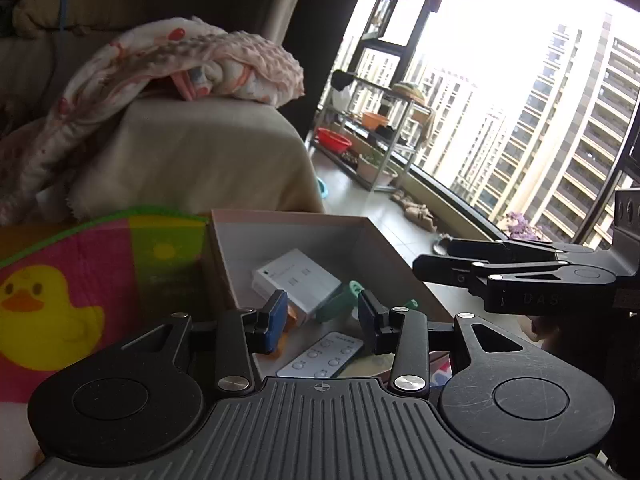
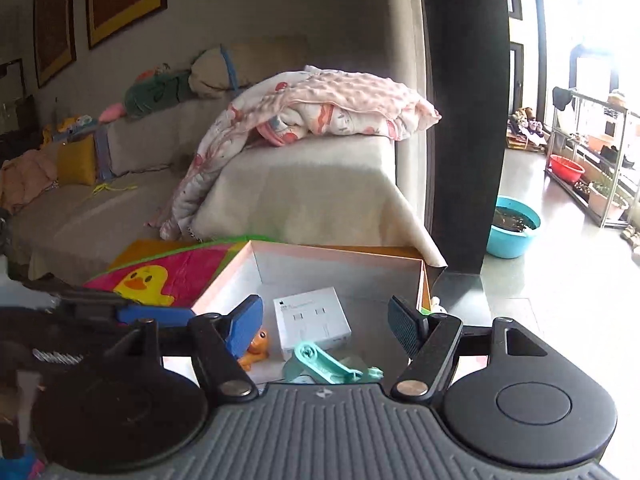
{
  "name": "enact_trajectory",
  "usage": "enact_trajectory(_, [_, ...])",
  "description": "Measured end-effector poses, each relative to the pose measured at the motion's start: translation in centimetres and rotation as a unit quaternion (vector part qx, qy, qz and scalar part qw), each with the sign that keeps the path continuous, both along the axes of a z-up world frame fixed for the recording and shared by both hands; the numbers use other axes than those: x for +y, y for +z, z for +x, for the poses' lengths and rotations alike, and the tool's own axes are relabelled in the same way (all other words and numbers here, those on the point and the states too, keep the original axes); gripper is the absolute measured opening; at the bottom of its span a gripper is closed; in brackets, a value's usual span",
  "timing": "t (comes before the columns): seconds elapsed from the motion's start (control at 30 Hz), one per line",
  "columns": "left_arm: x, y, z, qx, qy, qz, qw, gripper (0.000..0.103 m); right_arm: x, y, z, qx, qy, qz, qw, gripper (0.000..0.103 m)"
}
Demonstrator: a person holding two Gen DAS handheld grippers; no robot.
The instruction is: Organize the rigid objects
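An open cardboard box with a pale inside (image 1: pixel 296 236) (image 2: pixel 340 264) lies ahead of both grippers. In it are a small white carton (image 1: pixel 294 280) (image 2: pixel 312 322), a mint-green plastic tool (image 1: pixel 340 304) (image 2: pixel 332 366), an orange toy (image 1: pixel 290 318) (image 2: pixel 256 350) and a white remote control (image 1: pixel 322 356). My left gripper (image 1: pixel 323 316) is open and empty, just above the remote. My right gripper (image 2: pixel 325 326) is open and empty over the box's near end; it also shows at the right edge of the left wrist view (image 1: pixel 520 276).
A bright mat with a yellow duck (image 1: pixel 60 304) (image 2: pixel 160 276) lies left of the box. A beige sofa (image 2: pixel 304 188) with a pink blanket (image 1: pixel 180 64) stands behind. A blue basin (image 2: pixel 514 226) and a metal rack (image 1: pixel 372 128) stand by the window.
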State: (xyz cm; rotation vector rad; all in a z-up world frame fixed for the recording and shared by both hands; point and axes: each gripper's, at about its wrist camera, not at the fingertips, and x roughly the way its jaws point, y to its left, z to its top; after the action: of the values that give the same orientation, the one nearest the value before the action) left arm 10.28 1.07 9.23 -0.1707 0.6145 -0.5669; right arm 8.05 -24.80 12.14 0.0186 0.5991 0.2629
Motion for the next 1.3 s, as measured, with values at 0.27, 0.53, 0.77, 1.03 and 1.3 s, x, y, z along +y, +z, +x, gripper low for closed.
enact_trajectory(0.27, [10.5,-1.2,-7.1,-0.008,0.143,-0.001,0.9897,0.043,0.7,-1.7,-5.2,-0.030,0.006,-0.021,0.999,0.077])
enact_trajectory(0.53, [14.1,-4.5,-11.7,0.035,0.177,-0.026,0.9833,0.043,8.9,-5.6,-9.0,0.026,0.135,-0.014,0.990,0.078])
enact_trajectory(0.77, [13.8,-4.2,-13.0,0.012,0.182,-0.019,0.9830,0.043,14.3,-6.8,-9.0,0.052,0.180,-0.002,0.982,0.078])
enact_trajectory(1.03, [14.2,-4.8,-13.1,0.014,0.201,-0.032,0.9790,0.043,17.2,-8.8,-8.8,0.086,0.176,-0.009,0.981,0.079])
enact_trajectory(1.3, [13.4,-5.3,-13.0,0.016,0.196,-0.016,0.9804,0.043,18.7,-9.5,-9.6,0.071,0.170,-0.041,0.982,0.085])
